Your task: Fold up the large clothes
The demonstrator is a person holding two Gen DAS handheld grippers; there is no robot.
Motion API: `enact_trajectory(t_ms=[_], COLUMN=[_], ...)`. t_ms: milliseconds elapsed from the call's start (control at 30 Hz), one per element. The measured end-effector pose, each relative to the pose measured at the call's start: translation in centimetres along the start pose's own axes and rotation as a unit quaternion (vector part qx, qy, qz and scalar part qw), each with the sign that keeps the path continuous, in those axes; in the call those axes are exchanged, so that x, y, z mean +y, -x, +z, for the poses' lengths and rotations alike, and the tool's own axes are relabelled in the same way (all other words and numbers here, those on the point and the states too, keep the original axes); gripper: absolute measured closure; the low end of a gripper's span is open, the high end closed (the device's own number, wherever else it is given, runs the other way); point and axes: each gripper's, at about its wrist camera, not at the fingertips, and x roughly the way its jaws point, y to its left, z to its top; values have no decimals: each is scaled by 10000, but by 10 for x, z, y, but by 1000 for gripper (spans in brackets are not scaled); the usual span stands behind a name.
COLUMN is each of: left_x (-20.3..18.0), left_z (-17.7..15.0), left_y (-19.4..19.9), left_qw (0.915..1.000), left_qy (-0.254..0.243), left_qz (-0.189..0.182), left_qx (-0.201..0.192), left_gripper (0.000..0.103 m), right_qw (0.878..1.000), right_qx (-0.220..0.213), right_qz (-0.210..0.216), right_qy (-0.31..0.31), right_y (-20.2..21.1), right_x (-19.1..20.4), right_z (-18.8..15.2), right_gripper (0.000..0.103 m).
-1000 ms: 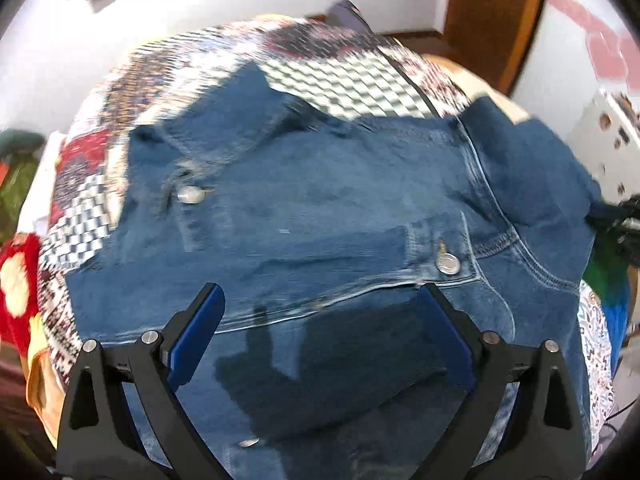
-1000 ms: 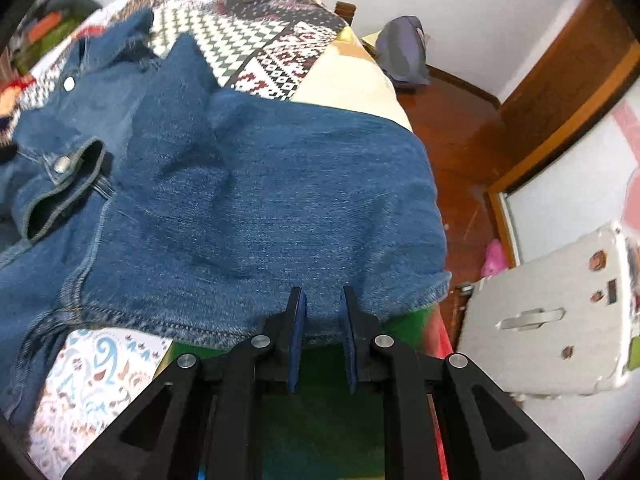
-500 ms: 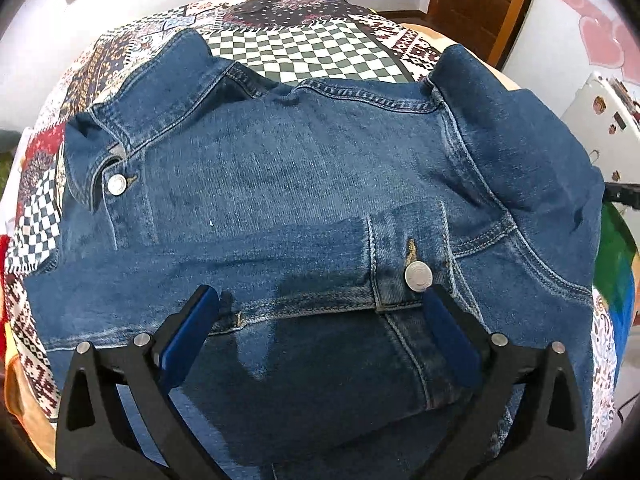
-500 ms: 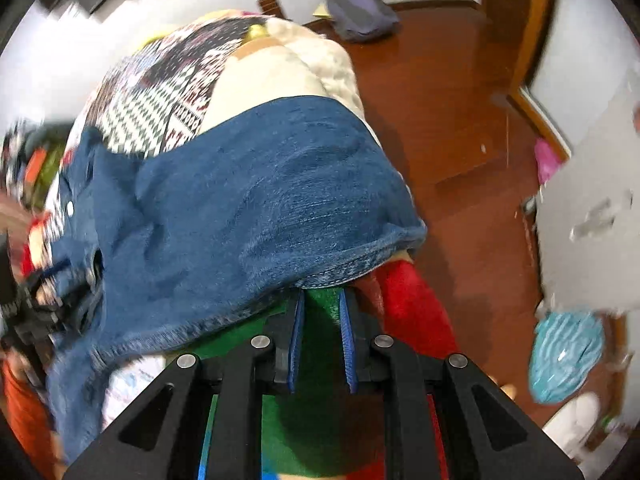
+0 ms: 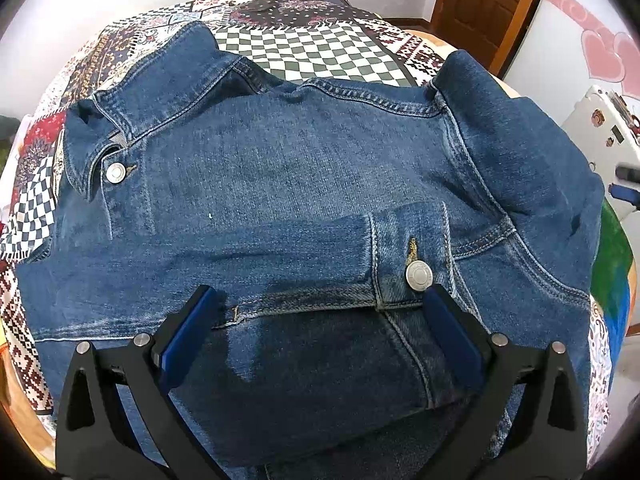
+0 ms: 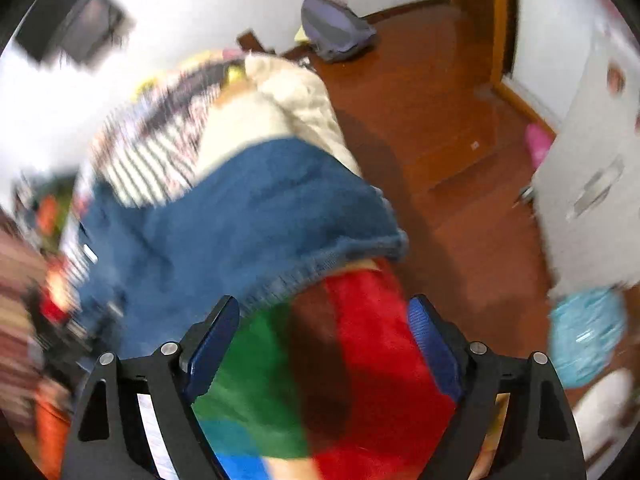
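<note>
A blue denim jacket [image 5: 304, 184] lies spread on a patchwork bed cover [image 5: 304, 44], collar at the left. One sleeve is folded across its body, and the sleeve's cuff with a metal button [image 5: 418, 275] lies near the middle. My left gripper [image 5: 320, 320] hovers wide open just above that sleeve, holding nothing. In the blurred right wrist view, the jacket's hem [image 6: 248, 232] hangs over the bed's edge. My right gripper [image 6: 324, 320] is below that hem, over a red and green cover [image 6: 340, 380]; its jaws are opening and no denim is between them.
A wooden floor [image 6: 440, 128] lies to the right of the bed, with a grey bag [image 6: 336, 28] by the wall and a pale blue bundle [image 6: 584, 332] near a white cabinet [image 6: 592, 184]. A wooden door [image 5: 488, 0] stands behind the bed.
My right gripper has let go of the jacket's hem, spread its jaws and swung away toward the bed's edge. My left gripper has barely moved over the folded sleeve.
</note>
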Motion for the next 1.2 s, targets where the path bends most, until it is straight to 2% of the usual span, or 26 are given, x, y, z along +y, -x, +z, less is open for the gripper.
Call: enact_trajectory(t_ms=[33, 100, 233, 333, 500, 533, 633, 700, 733, 967, 1200], left_x=[-1, -3, -5, -2, 6, 8, 14, 17, 19, 32, 52], left_z=[0, 0, 0, 1, 2, 2, 4, 4, 4, -1, -10], left_y=[1, 4, 10, 12, 14, 15, 18, 21, 23, 46, 80], left_qw=[10000, 9998, 9994, 9993, 9994, 9994, 9992, 9990, 9988, 9972, 9934], left_qy=[-22, -94, -168, -129, 31, 71, 197, 253, 287, 436, 645], left_qz=[35, 143, 264, 300, 281, 273, 238, 238, 236, 238, 215], left_qx=[-16, -60, -145, -189, -205, -205, -255, -293, -319, -556, -927], left_gripper=[0, 0, 0, 0, 0, 0, 0, 0, 0, 0, 0], right_qw=[9992, 9966, 9920, 9902, 9866, 9872, 9918, 9938, 9943, 9945, 9859], right_qx=[97, 280, 553, 394, 125, 81, -133, -338, -397, -921, -1433], right_qz=[255, 467, 545, 551, 587, 528, 304, 266, 281, 371, 736], right_qy=[-294, -616, -999, -1224, -1519, -1500, -1234, -1027, -954, -330, 464], right_y=[-6, -19, -49, -61, -67, -67, -60, -50, -46, 1, 57], right_x=[-5, -11, -15, -17, -19, -16, -6, 2, 6, 51, 120], right_z=[5, 8, 6, 9, 21, 24, 26, 26, 26, 25, 12], right_gripper=[18, 18, 20, 22, 44, 46, 61, 83, 86, 90, 91])
